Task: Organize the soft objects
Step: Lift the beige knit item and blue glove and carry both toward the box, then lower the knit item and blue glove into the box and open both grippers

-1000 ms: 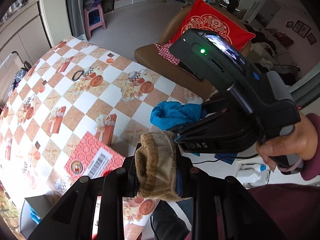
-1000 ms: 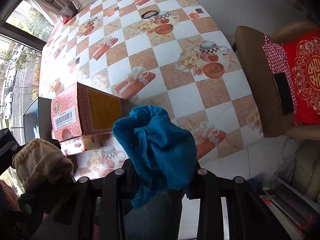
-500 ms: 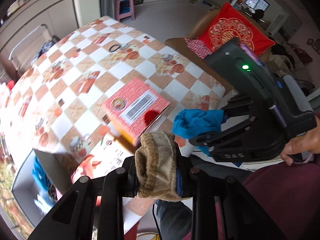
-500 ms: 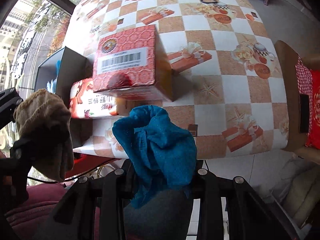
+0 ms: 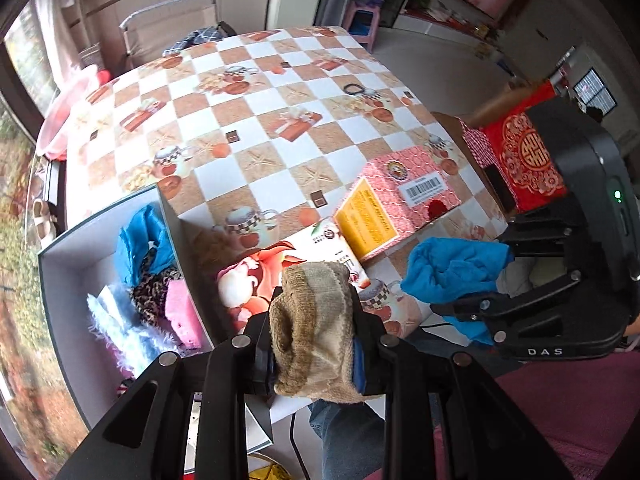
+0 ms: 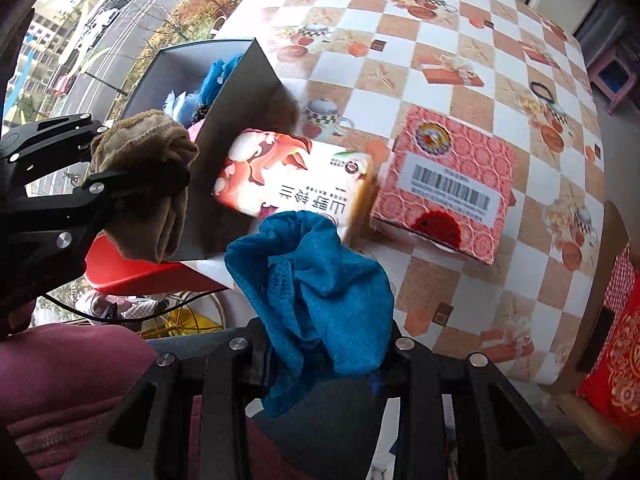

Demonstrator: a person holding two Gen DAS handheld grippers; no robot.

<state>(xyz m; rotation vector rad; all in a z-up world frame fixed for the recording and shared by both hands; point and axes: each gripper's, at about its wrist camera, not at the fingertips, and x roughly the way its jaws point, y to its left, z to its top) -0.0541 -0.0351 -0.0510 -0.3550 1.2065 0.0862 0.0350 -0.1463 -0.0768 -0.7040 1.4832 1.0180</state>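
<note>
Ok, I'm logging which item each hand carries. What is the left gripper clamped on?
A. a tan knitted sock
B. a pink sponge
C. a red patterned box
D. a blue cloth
A: the left gripper pinches a tan knitted sock; the blue cloth is in the right gripper.

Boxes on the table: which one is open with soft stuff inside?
The grey box at the table's edge. It has no lid on and holds blue cloth, a pink sponge and fluffy things. The red patterned box and the white and red carton are shut.

Tabletop [image 5: 260, 148], checkered cloth with teacup print. On it: red patterned box [image 5: 404, 196]; touching its near side, a pink-and-white carton [image 5: 280, 268]. Beyond the carton, grey open box [image 5: 64, 280]; far from the red box, black ring [image 5: 354, 89].
</note>
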